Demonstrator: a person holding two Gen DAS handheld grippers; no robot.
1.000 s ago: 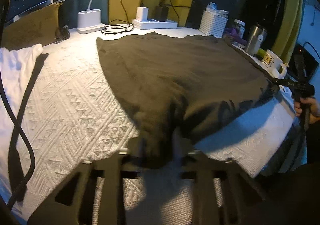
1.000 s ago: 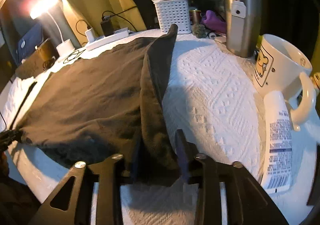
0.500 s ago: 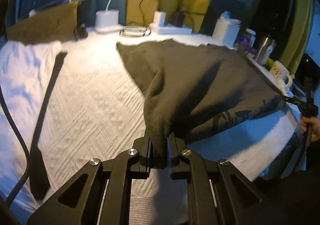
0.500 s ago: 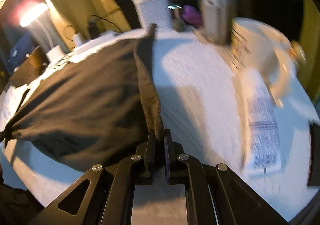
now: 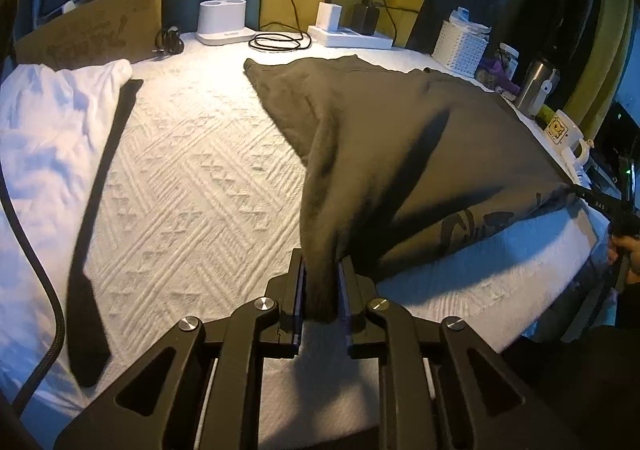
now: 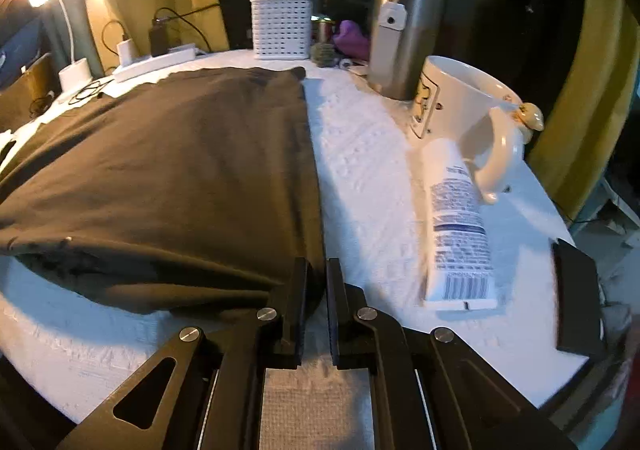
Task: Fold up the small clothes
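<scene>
Higher now, both grippers (image 5: 322,286) (image 6: 316,290) pinching garment (image 5: 400,154)

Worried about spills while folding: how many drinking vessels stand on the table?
2. A steel tumbler stands at the far right edge, and a white mug sits just in front of it beside a tube. Others may hide behind the basket.

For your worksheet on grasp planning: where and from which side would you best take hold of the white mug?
Grip the mug by its handle, coming from the near right. The mug stands upright and the loop juts toward the table's near edge. The tube lies against its near side and the steel tumbler stands close behind on the left, so those sides are crowded.
</scene>
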